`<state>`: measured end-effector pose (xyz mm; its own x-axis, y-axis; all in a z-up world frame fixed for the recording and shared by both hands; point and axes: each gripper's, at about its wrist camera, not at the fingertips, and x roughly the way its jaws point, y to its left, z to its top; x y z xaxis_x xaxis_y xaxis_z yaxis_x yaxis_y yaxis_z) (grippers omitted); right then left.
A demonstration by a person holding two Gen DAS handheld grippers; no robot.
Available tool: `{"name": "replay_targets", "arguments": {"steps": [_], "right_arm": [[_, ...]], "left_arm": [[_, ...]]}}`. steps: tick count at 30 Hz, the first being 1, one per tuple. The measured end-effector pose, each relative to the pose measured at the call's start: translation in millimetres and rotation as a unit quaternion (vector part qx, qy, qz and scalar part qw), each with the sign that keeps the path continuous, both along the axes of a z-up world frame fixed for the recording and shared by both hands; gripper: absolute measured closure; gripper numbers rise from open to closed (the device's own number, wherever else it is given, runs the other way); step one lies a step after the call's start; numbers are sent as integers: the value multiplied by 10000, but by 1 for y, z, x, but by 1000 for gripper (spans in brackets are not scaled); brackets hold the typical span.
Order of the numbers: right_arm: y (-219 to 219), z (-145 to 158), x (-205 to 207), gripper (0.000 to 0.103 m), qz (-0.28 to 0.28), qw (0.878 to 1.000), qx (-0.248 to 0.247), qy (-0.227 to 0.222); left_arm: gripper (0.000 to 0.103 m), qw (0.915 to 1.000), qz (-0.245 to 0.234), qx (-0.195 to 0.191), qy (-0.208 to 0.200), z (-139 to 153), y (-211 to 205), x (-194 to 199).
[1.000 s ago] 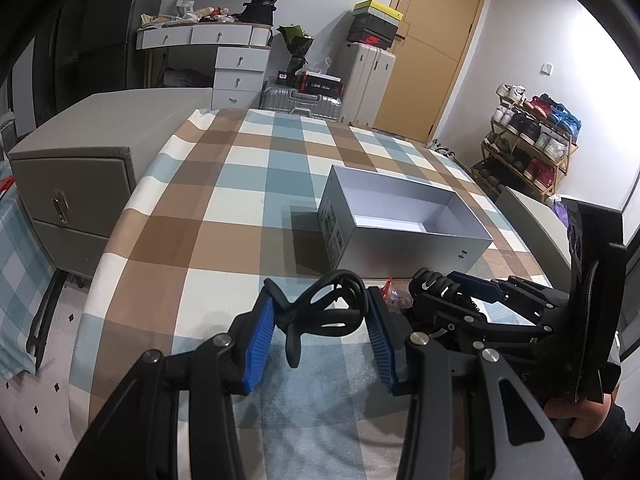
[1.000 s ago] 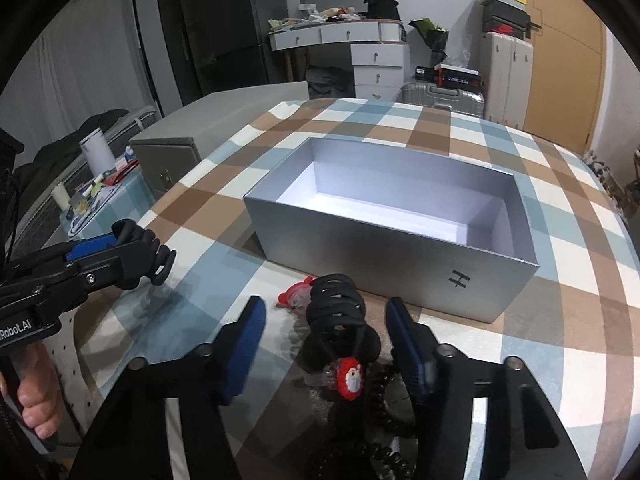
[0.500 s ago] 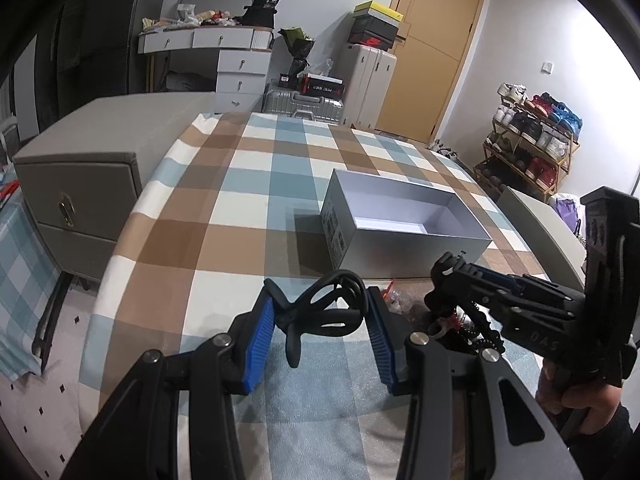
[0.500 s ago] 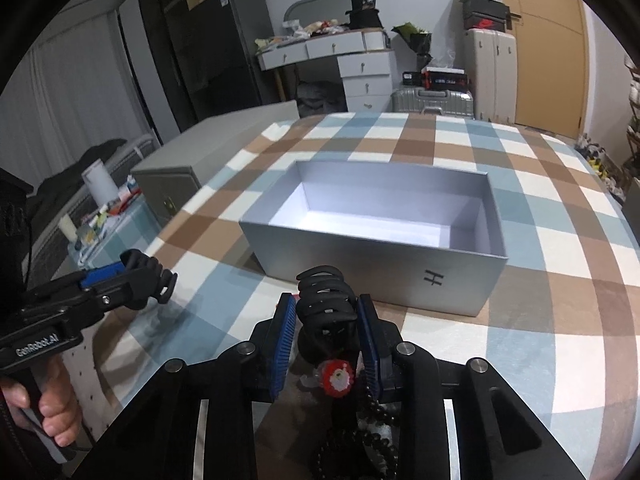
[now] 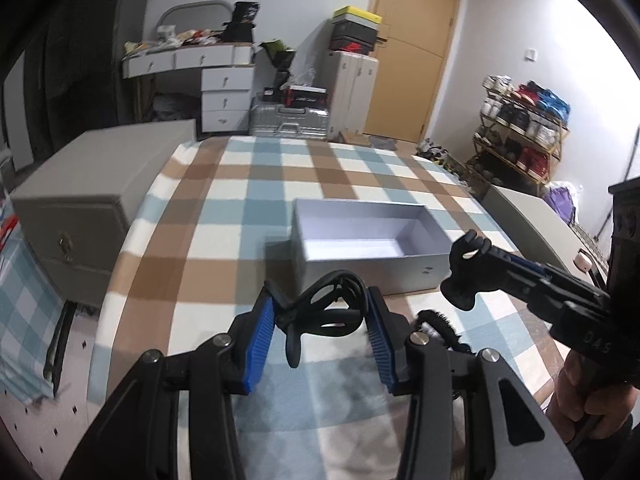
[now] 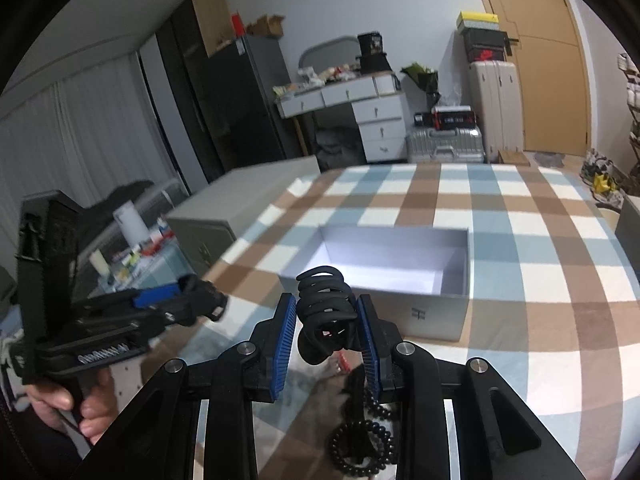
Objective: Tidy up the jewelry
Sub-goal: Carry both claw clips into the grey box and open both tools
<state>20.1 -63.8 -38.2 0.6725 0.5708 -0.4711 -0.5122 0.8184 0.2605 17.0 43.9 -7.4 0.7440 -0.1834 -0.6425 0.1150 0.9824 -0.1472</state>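
An open grey box [image 5: 372,240] with a white inside stands on the checked tablecloth; it also shows in the right wrist view [image 6: 392,268]. My left gripper [image 5: 320,320] is shut on a black hair clip [image 5: 324,312], held above the cloth in front of the box. My right gripper [image 6: 327,328] is shut on a black claw hair clip [image 6: 326,312], lifted above the cloth near the box's front wall; it shows in the left wrist view [image 5: 468,276]. A black bead bracelet [image 6: 360,440] lies below the right gripper.
A small red ornament [image 6: 343,361] and more black pieces [image 5: 436,326] lie on the cloth in front of the box. A grey cabinet [image 5: 80,208] stands left of the table. A shoe rack [image 5: 520,128] stands at the right.
My right gripper closed on the black claw clip and lifted it off the cloth toward the box. My left gripper kept its clip and rose slightly.
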Motion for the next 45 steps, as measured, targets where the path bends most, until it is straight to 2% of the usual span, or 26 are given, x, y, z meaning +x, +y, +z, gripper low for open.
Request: {"name": "replay_targets", "arguments": {"steps": [5,9,12,19,26,30,33,35,38,45], "right_arm": [[-13,18,-4,73,65,9995,247,-180],[-20,27,1,73,49,9991,343,-257],[-22,34,15,73,58,9988,403,-286],[-18,36,46,73,74,9989,361,-281],[-15,28,77,73,17,9994,319,-96],[-14,17,99,73,-53,9995,230,193],[-12,2,115,73,-63,9985,170,525],[-10,-8,122,73,-63,9976,99,687],[-6,-18,127,73,-42,9967,-94,810],[-2,-35,140,73,-27,9943,-194,1048]], "left_arm": [[65,9995,-250,162,-43,7,-13,16],[65,9992,-399,0,48,10,-15,33],[65,9987,-482,-93,101,10,-19,47],[65,9975,-696,4,120,10,-34,71],[65,9964,-799,-15,286,3,-41,93],[65,9952,-851,-19,484,-6,-44,106],[65,9940,-854,-45,682,-15,-45,116],[65,9911,-904,-178,957,-25,-43,125],[65,9881,-899,-268,1217,-37,-42,133],[65,9879,-951,-279,1196,-38,-43,132]]}}
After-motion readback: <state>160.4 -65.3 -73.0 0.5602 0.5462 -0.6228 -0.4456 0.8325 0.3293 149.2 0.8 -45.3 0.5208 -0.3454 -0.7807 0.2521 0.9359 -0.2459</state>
